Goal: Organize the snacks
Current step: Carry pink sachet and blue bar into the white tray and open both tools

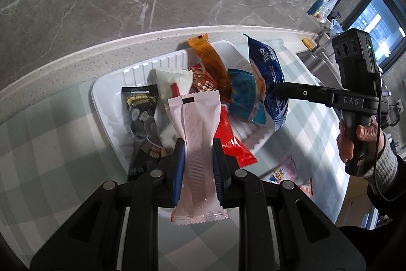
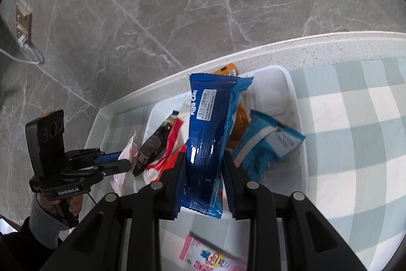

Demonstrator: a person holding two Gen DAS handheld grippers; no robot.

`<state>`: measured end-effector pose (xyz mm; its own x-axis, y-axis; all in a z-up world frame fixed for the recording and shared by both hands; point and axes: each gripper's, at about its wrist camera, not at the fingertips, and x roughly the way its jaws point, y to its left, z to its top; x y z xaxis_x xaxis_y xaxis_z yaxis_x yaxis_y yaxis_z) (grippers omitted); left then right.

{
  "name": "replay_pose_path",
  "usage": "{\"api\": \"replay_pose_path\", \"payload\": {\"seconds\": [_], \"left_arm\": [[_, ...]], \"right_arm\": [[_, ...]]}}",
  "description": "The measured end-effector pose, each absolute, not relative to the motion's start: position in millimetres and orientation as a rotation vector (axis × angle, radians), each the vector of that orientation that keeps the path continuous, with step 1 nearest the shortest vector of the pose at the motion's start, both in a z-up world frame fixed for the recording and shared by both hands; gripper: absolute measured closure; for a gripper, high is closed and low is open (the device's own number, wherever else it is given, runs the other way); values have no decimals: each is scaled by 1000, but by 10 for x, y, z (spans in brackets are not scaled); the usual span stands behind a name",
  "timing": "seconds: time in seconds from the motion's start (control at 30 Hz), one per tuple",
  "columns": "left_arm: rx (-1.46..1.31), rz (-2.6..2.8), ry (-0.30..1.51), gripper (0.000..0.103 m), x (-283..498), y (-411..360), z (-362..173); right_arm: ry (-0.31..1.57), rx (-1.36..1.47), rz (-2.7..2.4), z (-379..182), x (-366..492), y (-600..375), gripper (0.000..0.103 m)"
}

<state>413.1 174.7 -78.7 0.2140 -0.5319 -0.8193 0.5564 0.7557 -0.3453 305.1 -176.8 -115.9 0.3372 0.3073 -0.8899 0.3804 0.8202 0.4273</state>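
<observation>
White tray (image 1: 106,98) already holds several snack packets. Left gripper (image 1: 196,156) fingers clamp a pink packet (image 1: 195,123), right gripper (image 2: 204,164) fingers a blue packet (image 2: 205,123), both above it; two packets (image 1: 284,169) remain on the worktop (image 1: 50,144).

Daylight comes from the bright window (image 1: 375,24) at far right, laying sunlit patches and soft shadows across my green-checked tablecloth (image 2: 355,144). Glare streaks the glossy dark blue snack wrapper (image 2: 205,144). Both fisheye views curve and darken at the edges; near corners blur slightly.
</observation>
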Motion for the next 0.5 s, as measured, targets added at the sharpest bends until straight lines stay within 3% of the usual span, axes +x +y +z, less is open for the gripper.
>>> {"api": "replay_pose_path", "payload": {"seconds": [0.5], "left_arm": [[1, -680, 1149, 84, 4563, 1735, -958]], "right_arm": [[1288, 677, -119, -1464, 3314, -1993, 73]]}}
